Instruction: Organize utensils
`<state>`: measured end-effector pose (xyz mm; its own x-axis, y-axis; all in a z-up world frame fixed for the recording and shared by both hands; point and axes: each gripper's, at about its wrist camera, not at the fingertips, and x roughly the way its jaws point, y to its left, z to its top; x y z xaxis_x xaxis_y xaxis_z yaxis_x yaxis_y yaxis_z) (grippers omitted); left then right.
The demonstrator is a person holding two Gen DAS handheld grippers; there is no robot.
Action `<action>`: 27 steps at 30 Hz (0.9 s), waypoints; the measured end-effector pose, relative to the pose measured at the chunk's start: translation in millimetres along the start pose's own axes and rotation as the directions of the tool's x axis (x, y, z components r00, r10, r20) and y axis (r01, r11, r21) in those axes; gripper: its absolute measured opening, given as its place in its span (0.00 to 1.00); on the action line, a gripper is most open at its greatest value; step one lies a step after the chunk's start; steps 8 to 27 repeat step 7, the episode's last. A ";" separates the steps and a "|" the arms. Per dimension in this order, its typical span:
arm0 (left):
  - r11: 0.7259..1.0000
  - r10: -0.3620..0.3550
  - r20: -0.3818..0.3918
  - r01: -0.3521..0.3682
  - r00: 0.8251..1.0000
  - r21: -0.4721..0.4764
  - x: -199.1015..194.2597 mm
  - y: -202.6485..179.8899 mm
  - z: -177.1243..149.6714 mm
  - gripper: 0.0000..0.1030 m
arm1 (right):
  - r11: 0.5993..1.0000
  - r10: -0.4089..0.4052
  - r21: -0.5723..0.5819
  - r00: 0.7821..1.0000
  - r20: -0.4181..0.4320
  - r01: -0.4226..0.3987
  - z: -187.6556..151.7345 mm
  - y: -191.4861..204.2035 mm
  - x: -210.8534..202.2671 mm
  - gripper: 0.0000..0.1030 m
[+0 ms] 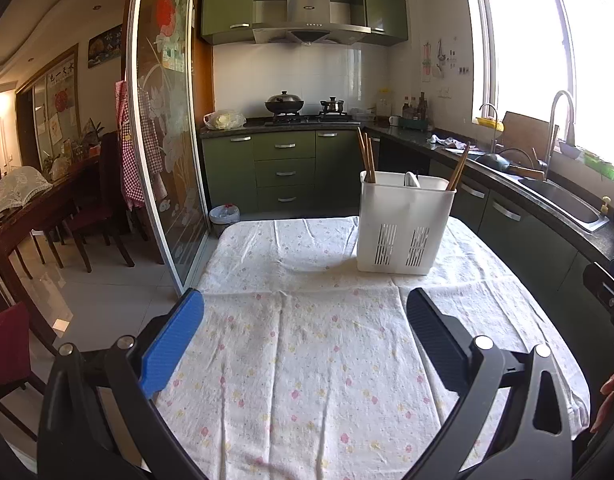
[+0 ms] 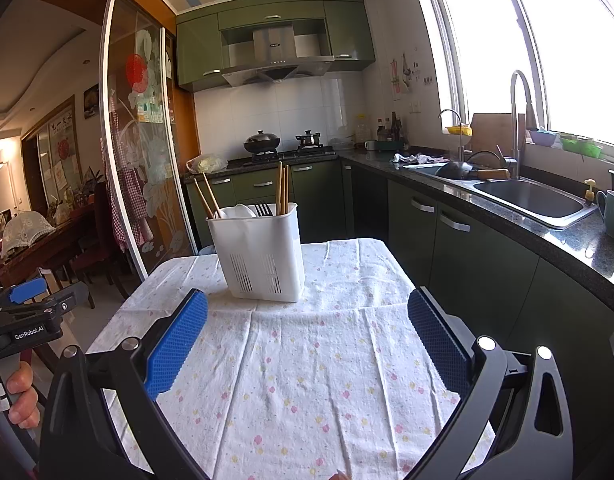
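A white plastic utensil holder stands upright at the far side of a table covered with a floral cloth. Wooden chopsticks stick out of its left and right compartments, and a white spoon shows in the middle. In the right wrist view the holder also shows chopsticks, white spoons and a black fork. My left gripper is open and empty, well short of the holder. My right gripper is open and empty too, also short of the holder.
The cloth covers the whole table top. A dark kitchen counter with a sink runs along the right. A glass sliding door stands to the left, with a dining table and chairs beyond it.
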<state>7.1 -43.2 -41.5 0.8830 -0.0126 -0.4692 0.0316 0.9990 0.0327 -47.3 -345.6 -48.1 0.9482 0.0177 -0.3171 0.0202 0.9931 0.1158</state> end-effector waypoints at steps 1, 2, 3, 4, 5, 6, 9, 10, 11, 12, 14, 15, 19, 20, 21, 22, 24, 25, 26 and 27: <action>1.000 0.014 0.001 -0.014 1.000 0.005 -0.1 -1.0 0.4 0.94 | 1.000 0.000 0.000 1.000 0.000 0.000 -0.3 -0.4 0.0 0.96; 1.000 0.030 0.001 -0.030 1.000 0.006 0.0 -1.5 0.7 0.94 | 1.000 -0.001 -0.001 1.000 0.001 0.001 -0.4 -0.5 0.0 0.96; 0.999 0.035 0.002 -0.035 0.999 0.006 -0.1 -1.1 0.9 0.94 | 1.000 -0.002 -0.001 1.000 0.001 0.002 -0.5 -0.8 0.0 0.96; 1.000 0.024 -0.003 -0.024 1.000 0.002 0.4 -0.3 1.2 0.94 | 1.000 -0.002 0.000 1.000 0.001 0.002 -0.1 -1.3 -0.1 0.96; 1.000 0.012 -0.013 -0.012 1.000 -0.002 1.5 0.6 1.5 0.94 | 1.000 -0.002 0.000 1.000 0.001 0.002 -0.2 -1.7 0.0 0.96; 1.000 0.008 -0.021 -0.008 1.000 -0.005 2.8 1.0 1.2 0.94 | 1.000 -0.005 -0.002 1.000 0.000 0.005 -0.4 -1.7 0.3 0.96; 1.000 0.008 -0.024 -0.008 1.000 -0.004 4.3 1.0 0.8 0.94 | 1.000 -0.007 -0.004 1.000 -0.001 0.007 0.1 -1.7 -0.2 0.96; 1.000 0.008 -0.024 -0.008 1.000 -0.004 4.3 1.0 0.8 0.94 | 1.000 -0.007 -0.004 1.000 -0.001 0.007 0.1 -1.7 -0.2 0.96; 1.000 0.008 -0.024 -0.008 1.000 -0.004 4.3 1.0 0.8 0.94 | 1.000 -0.007 -0.004 1.000 -0.001 0.007 0.1 -1.7 -0.2 0.96; 1.000 0.008 -0.024 -0.008 1.000 -0.004 4.3 1.0 0.8 0.94 | 1.000 -0.007 -0.004 1.000 -0.001 0.007 0.1 -1.7 -0.2 0.96; 1.000 0.008 -0.024 -0.008 1.000 -0.004 4.3 1.0 0.8 0.94 | 1.000 -0.007 -0.004 1.000 -0.001 0.007 0.1 -1.7 -0.2 0.96; 1.000 0.008 -0.024 -0.008 1.000 -0.004 4.3 1.0 0.8 0.94 | 1.000 -0.007 -0.004 1.000 -0.001 0.007 0.1 -1.7 -0.2 0.96; 1.000 0.008 -0.024 -0.008 1.000 -0.004 4.3 1.0 0.8 0.94 | 1.000 -0.007 -0.004 1.000 -0.001 0.007 0.1 -1.7 -0.2 0.96; 1.000 0.008 -0.024 -0.008 1.000 -0.004 4.3 1.0 0.8 0.94 | 1.000 -0.007 -0.004 1.000 -0.001 0.007 0.1 -1.7 -0.2 0.96; 1.000 0.008 -0.024 -0.008 1.000 -0.004 4.3 1.0 0.8 0.94 | 1.000 -0.007 -0.004 1.000 -0.001 0.007 0.1 -1.7 -0.2 0.96; 1.000 0.008 -0.024 -0.008 1.000 -0.004 4.3 1.0 0.8 0.94 | 1.000 -0.007 -0.004 1.000 -0.001 0.007 0.1 -1.7 -0.2 0.96; 1.000 0.008 -0.024 -0.008 1.000 -0.004 4.3 1.0 0.8 0.94 | 1.000 -0.007 -0.004 1.000 -0.001 0.007 0.1 -1.7 -0.2 0.96; 1.000 0.008 -0.024 -0.008 1.000 -0.004 4.3 1.0 0.8 0.94 | 1.000 -0.007 -0.004 1.000 -0.001 0.007 0.1 -1.7 -0.2 0.96; 1.000 0.008 -0.024 -0.008 1.000 -0.004 4.3 1.0 0.8 0.94 | 1.000 -0.007 -0.004 1.000 -0.001 0.007 0.1 -1.7 -0.2 0.96; 1.000 0.008 -0.024 -0.008 1.000 -0.004 4.3 1.0 0.8 0.94 | 1.000 -0.007 -0.004 1.000 -0.001 0.007 0.1 -1.7 -0.2 0.96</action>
